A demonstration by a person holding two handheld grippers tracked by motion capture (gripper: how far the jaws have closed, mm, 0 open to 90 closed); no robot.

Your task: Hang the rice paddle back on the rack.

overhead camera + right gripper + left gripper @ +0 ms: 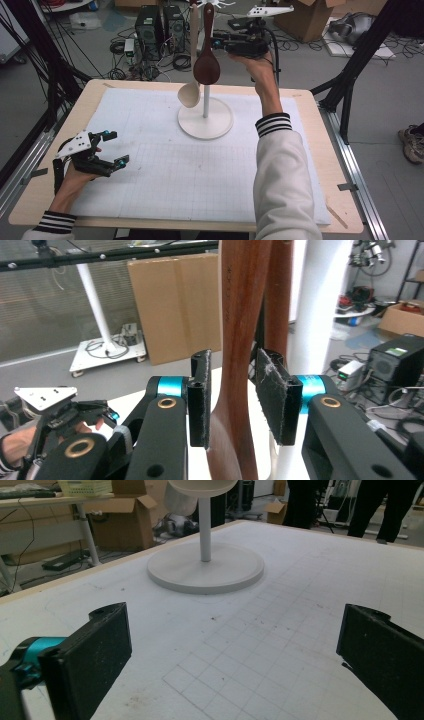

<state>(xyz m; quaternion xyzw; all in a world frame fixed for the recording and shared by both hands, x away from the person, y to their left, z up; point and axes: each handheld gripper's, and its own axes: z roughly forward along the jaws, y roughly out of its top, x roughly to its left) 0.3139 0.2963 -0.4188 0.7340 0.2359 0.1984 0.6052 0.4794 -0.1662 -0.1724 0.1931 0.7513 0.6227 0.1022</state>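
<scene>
A white stand (205,122) rises from its round base at the far middle of the gridded mat (165,170), a pale spoon (190,93) hanging at its left and the post just behind the dark wooden spoon (206,65). That spoon hangs upright between the narrowly parted pads of the right gripper (234,400), which do not press on its handle. The left gripper (111,149) rests near the mat's left edge, jaws wide and empty, open mat ahead.
</scene>
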